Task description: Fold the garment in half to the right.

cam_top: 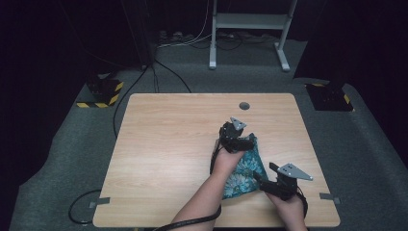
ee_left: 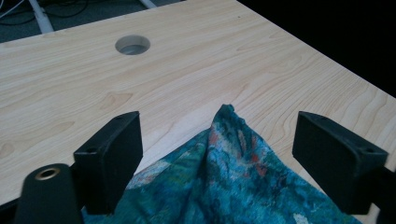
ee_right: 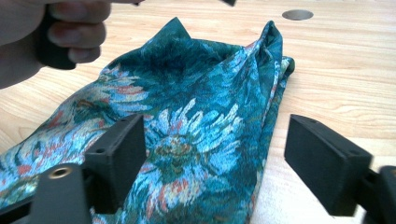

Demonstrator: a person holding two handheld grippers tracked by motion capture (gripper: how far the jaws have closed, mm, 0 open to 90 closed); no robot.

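**Cloth let go near the right edge of the tabletop**

Lying folded toward the tabletop's (cam_top: 163, 144) right front corner, the flowered cloth (cam_top: 243, 168) rests free. Both grippers are released: the left gripper (ee_left: 219, 154) stands wide over a peaked far corner, the right gripper (ee_right: 210, 158) straddles the near end, neither pinching, probably to leave the fold settled. Forearms hide the cloth's middle; its layers cannot be counted.

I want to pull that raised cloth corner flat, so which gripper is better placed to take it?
Probably the left gripper: the cloth peaks between its open jaws; the right gripper hangs over the cloth's near part.
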